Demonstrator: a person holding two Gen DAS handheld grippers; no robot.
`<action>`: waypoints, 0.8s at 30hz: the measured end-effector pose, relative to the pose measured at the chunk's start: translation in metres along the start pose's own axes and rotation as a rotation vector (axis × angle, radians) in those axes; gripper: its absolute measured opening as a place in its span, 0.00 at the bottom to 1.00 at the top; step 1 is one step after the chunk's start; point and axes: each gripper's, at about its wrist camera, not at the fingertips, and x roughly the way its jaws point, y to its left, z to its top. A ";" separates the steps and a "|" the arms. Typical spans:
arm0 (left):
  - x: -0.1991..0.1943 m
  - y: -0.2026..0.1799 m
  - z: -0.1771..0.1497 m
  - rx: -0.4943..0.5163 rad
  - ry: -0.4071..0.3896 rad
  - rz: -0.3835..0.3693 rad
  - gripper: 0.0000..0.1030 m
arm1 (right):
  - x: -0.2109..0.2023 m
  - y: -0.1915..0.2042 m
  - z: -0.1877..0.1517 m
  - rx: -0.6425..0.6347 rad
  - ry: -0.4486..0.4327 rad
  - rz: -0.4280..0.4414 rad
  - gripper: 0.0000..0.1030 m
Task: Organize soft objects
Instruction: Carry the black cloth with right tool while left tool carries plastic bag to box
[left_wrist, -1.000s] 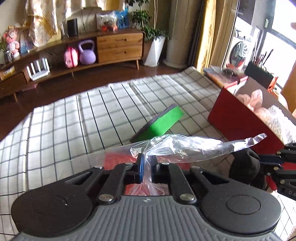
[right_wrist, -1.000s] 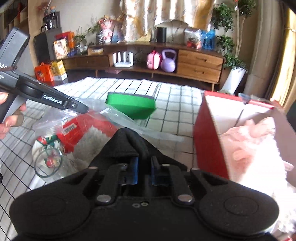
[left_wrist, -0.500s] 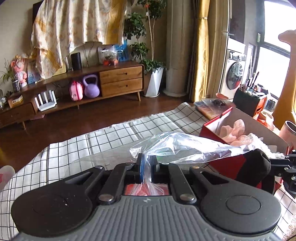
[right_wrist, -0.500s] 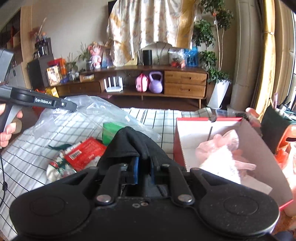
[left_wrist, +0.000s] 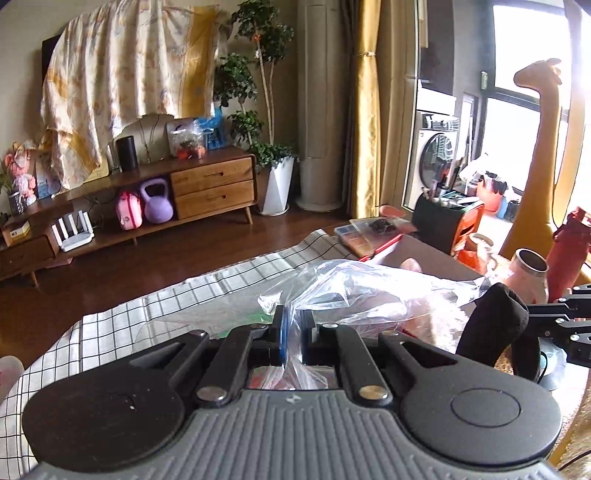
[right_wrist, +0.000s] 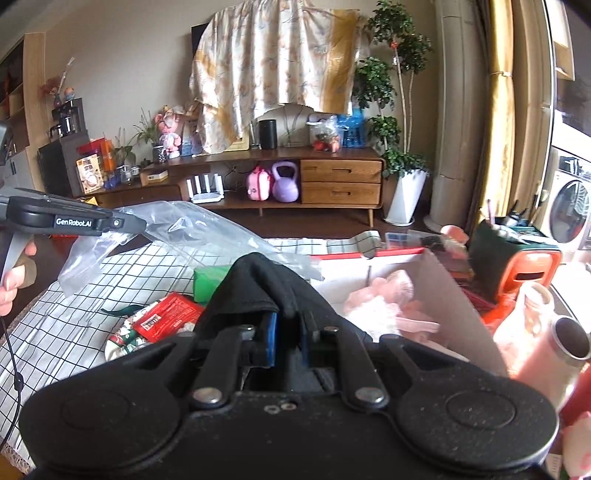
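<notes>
Left claw (left_wrist: 293, 325) clamped tight on the rim of a clear plastic bag (left_wrist: 354, 291), film bunched between the blue pads and billowing forward above the checked cloth (left_wrist: 184, 299). Right claw (right_wrist: 286, 332) closed on a black fabric piece (right_wrist: 266, 284), probably a sock or glove, hard to say through the folds. Both held aloft, near each other, over the counter (right_wrist: 62, 332).

Below, on the cloth: a green sponge block (right_wrist: 210, 280), a red packet (right_wrist: 170, 317), and just to the right the red-sided box (right_wrist: 443, 291) with pink fluffy items (right_wrist: 384, 299) already inside.

Step in hand, as judged: getting the black fabric either into the bag mouth or into the box.

For a clean job:
- Keep the bag rim pinched high so the mouth hangs open, not collapsed.
- Bring the fabric in from above the opening, not from the side, to avoid pushing the film shut.
- Lower deep before releasing, so no cloth drapes over the edge.
- Watch the pink flask (right_wrist: 546, 332) at the right: easy to knock with a wide swing.
</notes>
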 end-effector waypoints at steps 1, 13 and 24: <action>-0.003 -0.006 0.002 0.006 -0.004 -0.002 0.07 | -0.004 -0.002 0.000 0.000 0.000 -0.007 0.12; 0.006 -0.060 0.024 0.056 -0.022 0.023 0.07 | -0.050 -0.027 -0.005 0.006 -0.042 -0.051 0.12; 0.027 -0.078 0.032 0.112 -0.012 0.019 0.07 | -0.074 -0.069 -0.005 0.003 -0.052 -0.159 0.12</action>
